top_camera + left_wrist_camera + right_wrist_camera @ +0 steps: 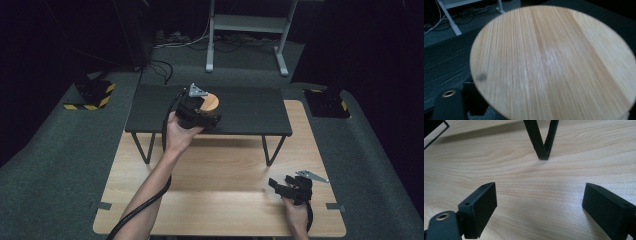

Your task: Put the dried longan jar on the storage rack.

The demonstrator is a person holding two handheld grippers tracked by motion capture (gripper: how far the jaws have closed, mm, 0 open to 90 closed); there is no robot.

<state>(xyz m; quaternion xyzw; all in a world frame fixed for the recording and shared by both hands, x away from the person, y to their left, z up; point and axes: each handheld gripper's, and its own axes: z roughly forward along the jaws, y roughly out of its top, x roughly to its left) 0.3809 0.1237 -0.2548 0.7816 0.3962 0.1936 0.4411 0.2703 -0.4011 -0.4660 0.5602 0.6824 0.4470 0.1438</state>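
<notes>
on the black shelf's (pixel 250 112) near edge, left tongs (pixel 212 116) around wooden disc (pixel 549 62); right tongs (pixel 539 207) wide.

The shelf's V-shaped leg (pixel 541 142) stands at twelve o'clock from the right gripper (pixel 539 207), with bare table (pixel 220 200) between. Under the shelf (pixel 250 107) there is open passage from nine to three o'clock between its legs.
</notes>
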